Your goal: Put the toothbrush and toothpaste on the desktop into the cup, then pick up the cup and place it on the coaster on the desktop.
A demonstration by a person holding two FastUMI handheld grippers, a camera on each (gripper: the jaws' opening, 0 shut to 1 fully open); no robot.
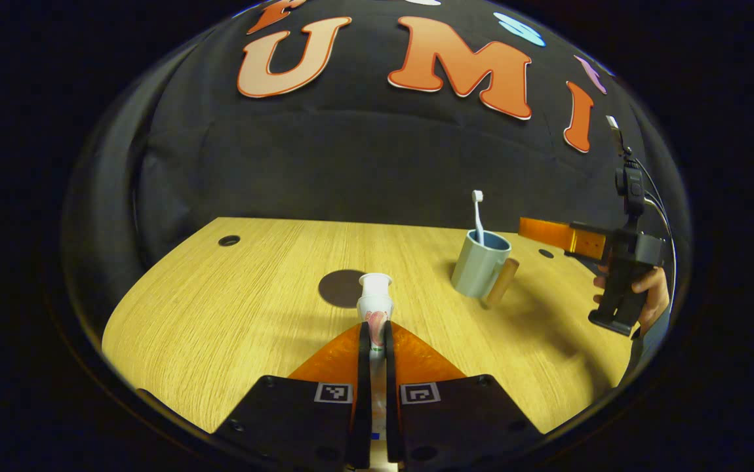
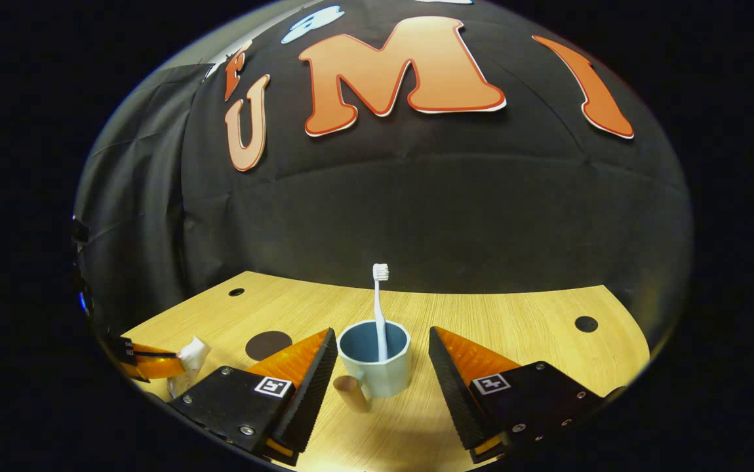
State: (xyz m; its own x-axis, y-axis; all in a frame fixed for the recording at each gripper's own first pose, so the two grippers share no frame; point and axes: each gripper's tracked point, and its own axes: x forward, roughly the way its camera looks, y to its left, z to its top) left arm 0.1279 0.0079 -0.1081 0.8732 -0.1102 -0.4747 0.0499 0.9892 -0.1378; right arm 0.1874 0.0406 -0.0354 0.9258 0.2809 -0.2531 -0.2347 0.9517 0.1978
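My left gripper [image 1: 375, 334] is shut on a white toothpaste tube [image 1: 375, 298], cap end pointing forward, held above the wooden desktop [image 1: 219, 308]. A pale blue cup [image 1: 479, 263] with a wooden handle [image 1: 501, 282] stands to the right, and a white toothbrush [image 1: 478, 216] stands upright in it. In the right gripper view the cup [image 2: 375, 357] with the toothbrush [image 2: 380, 308] sits just ahead between the open fingers of my right gripper [image 2: 382, 347], which do not touch it. A dark round coaster [image 1: 341, 288] lies flat beyond the tube; the coaster [image 2: 268, 345] is left of the cup.
The right gripper [image 1: 547, 233], held by a hand [image 1: 649, 292], shows at the far right of the left gripper view. The left gripper [image 2: 154, 364] with the tube shows at the lower left of the right gripper view. Small dark holes [image 1: 229, 240] [image 2: 585, 323] mark the desktop corners.
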